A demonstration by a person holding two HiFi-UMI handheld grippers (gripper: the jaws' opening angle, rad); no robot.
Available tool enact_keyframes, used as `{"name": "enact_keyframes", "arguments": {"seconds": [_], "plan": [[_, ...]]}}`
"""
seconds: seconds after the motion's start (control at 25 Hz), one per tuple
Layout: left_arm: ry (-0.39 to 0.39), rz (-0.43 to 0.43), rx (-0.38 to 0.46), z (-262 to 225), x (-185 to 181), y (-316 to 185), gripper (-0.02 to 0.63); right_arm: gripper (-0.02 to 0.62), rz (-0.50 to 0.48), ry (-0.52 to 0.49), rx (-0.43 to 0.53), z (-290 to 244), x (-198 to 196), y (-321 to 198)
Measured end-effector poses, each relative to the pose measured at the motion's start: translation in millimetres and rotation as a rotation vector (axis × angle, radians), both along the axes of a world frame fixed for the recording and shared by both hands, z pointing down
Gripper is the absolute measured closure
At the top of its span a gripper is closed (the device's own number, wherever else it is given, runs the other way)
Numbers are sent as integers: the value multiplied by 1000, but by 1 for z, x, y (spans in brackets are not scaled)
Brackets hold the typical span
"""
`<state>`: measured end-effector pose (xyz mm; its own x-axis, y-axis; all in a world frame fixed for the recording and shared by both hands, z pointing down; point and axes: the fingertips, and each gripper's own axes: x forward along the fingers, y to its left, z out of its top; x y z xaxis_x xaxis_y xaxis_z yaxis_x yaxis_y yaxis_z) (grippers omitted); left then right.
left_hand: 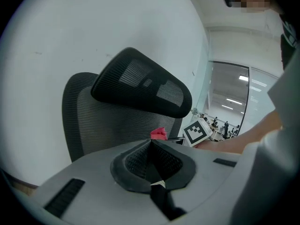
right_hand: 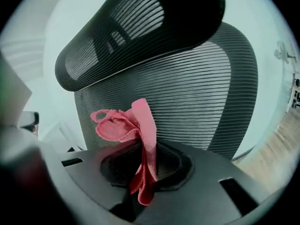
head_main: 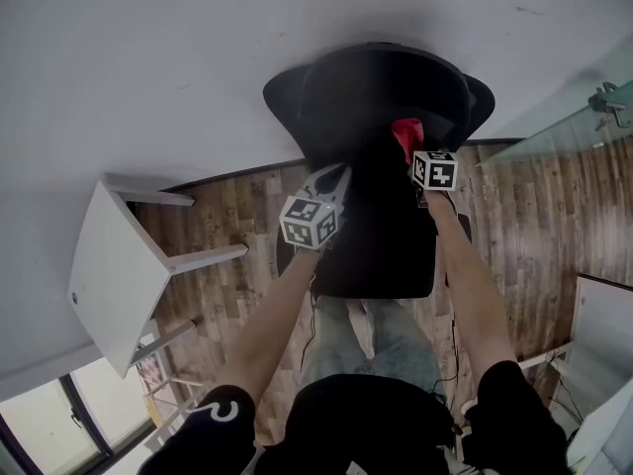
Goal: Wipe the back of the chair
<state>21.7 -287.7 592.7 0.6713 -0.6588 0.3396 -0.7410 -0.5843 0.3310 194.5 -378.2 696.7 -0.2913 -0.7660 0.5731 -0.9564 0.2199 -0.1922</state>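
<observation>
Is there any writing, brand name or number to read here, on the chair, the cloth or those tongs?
No readable text anywhere.
Left cube and right cube: black-and-white square patterns, no letters.
Chair and pink cloth: no label shows.

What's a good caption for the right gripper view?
Right claw holds a pink cloth, facing the chair's mesh back.

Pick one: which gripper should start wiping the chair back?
Right. The right gripper is shut on the red cloth, which faces the mesh chair back at close range. The left gripper is shut with nothing in it, so it likely can't wipe.
</observation>
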Motion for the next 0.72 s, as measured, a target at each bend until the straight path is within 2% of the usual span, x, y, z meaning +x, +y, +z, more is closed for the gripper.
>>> {"name": "enact_keyframes", "arguments": {"seconds": [0.36,0.6,0.72], "plan": [[1,46,0,3,52,10,581,520,105,9,6,-7,84,12],[1,63,3,1,61,16,581,522,216,-7,-5,-8,131,25],[4,61,4,0,57,18,581,523,259,-47,-11,-9,141,32]]}}
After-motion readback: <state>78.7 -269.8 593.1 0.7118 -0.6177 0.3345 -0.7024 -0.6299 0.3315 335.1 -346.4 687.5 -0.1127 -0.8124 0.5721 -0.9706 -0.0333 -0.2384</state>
